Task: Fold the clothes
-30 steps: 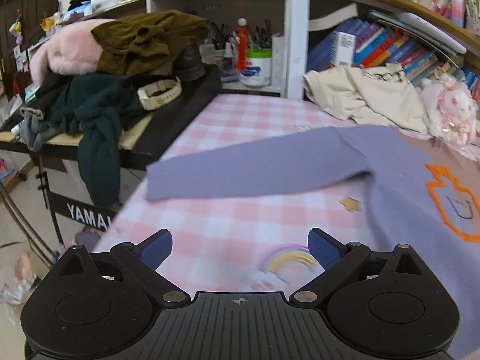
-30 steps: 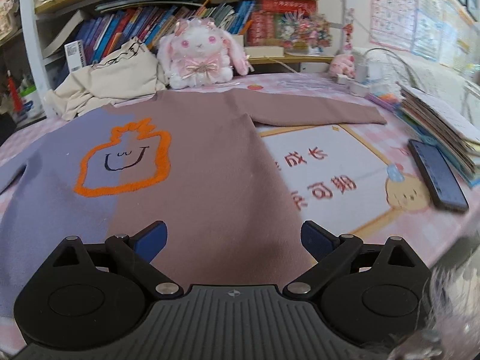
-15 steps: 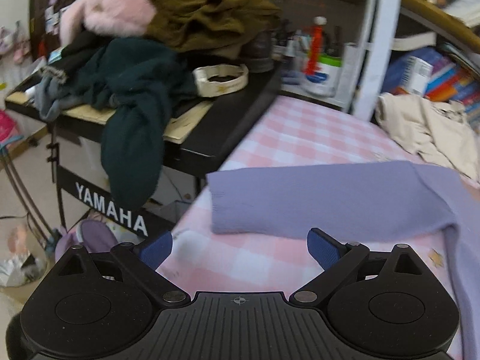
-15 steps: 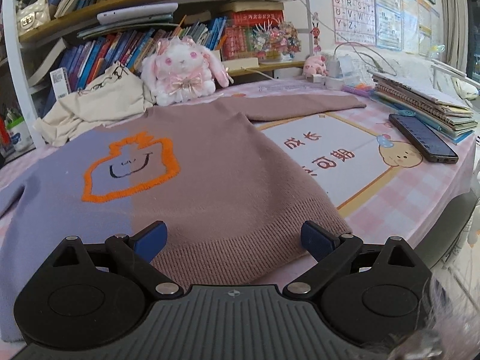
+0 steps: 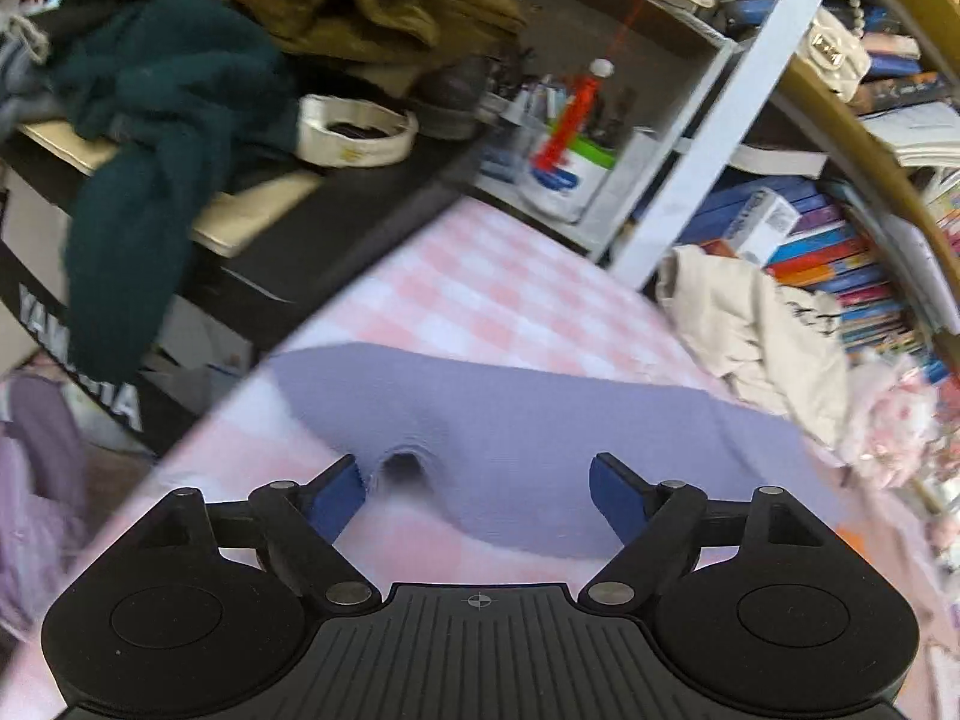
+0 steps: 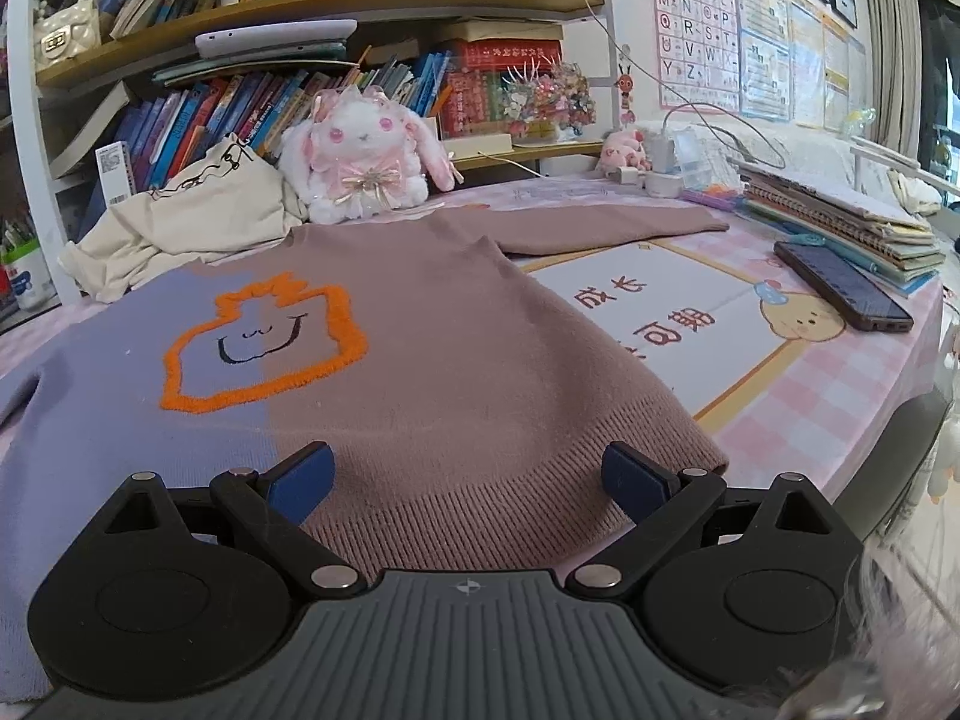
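Soft, light knit makes up the purple and brown sweater, so it will bend and droop when lifted (not slippery). It lies spread flat on the pink checked desk. Good places to hold are the cuff and the ribbed hem. The left gripper gapes wide at the purple sleeve end near the desk's left edge. The right gripper, also spread wide, sits at the brown hem by the front edge.

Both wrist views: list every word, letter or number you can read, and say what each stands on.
"YAMAHA", partly cut off: black keyboard stand.
"成长": printed table mat.
"可期": same mat.
Alphabet letters, "Q R S", "U V W", "Z": wall chart.
Book spines and white box: too small to read.
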Available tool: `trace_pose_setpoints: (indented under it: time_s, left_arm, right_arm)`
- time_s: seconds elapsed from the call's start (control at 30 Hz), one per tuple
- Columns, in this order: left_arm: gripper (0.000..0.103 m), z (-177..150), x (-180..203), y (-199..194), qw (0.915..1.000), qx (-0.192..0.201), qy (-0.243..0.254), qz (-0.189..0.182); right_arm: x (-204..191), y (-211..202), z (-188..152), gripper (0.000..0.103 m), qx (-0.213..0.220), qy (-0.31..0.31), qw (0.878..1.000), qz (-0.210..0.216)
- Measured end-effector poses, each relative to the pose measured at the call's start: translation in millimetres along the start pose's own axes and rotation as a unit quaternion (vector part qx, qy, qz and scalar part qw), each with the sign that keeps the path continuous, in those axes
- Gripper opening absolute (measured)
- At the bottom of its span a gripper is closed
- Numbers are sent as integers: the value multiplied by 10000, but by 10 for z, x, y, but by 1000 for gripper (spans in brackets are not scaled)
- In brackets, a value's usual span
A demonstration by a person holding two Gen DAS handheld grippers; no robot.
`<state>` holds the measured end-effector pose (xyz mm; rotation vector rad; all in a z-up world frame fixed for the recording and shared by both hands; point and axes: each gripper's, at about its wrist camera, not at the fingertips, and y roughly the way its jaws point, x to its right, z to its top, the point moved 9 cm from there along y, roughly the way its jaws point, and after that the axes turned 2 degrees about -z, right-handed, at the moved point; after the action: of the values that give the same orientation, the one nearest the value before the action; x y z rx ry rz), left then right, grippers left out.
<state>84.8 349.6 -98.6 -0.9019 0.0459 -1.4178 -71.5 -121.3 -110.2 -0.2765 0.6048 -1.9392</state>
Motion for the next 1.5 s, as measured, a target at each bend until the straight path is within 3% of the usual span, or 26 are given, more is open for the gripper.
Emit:
trace_pose_setpoints:
  time_s: [0.1,0.3,0.43,0.57,0.63,0.7,0.73,0.8,0.97,1.1,1.3,1.5]
  left_arm:
    - [83,-15,87,60,9995,-46,-185,-236]
    - [80,97,-44,116,9965,29,-788,-268]
    - [74,180,-269,116,9847,179,-1673,-441]
    - [65,213,-366,140,9761,243,-2115,-447]
    - [55,212,-381,155,9748,259,-2192,-312]
    - [15,169,-411,201,9730,160,-2296,-154]
    - [6,147,-418,219,9725,111,-2325,-84]
    - [4,129,-387,215,9734,92,-2288,3]
    - [4,336,342,-76,9894,597,-1279,-356]
    - [3,406,1217,-249,9934,854,-349,-675]
    - [4,212,2517,-376,9855,1155,725,-1013]
    - [4,-173,3350,-185,9800,1264,958,-1202]
  right_arm:
    - [1,-11,28,97,20,-41,10000,-2]
    - [1,-9,28,97,8,-82,10000,-15]
    - [1,0,43,97,19,-111,9999,-19]
    - [-2,36,40,97,-99,-129,9999,45]
    - [-13,62,45,97,-192,-162,9996,119]
    - [-15,87,77,97,-290,-203,9991,250]
    - [-9,96,103,97,-335,-219,9987,328]
    - [4,114,156,97,-425,-252,9976,485]
    - [162,200,372,96,-621,-386,9944,759]
    - [352,355,581,97,-700,-593,9907,1003]
    - [633,659,846,97,-722,-987,9821,1432]
    - [917,956,1106,96,-741,-1378,9701,1856]
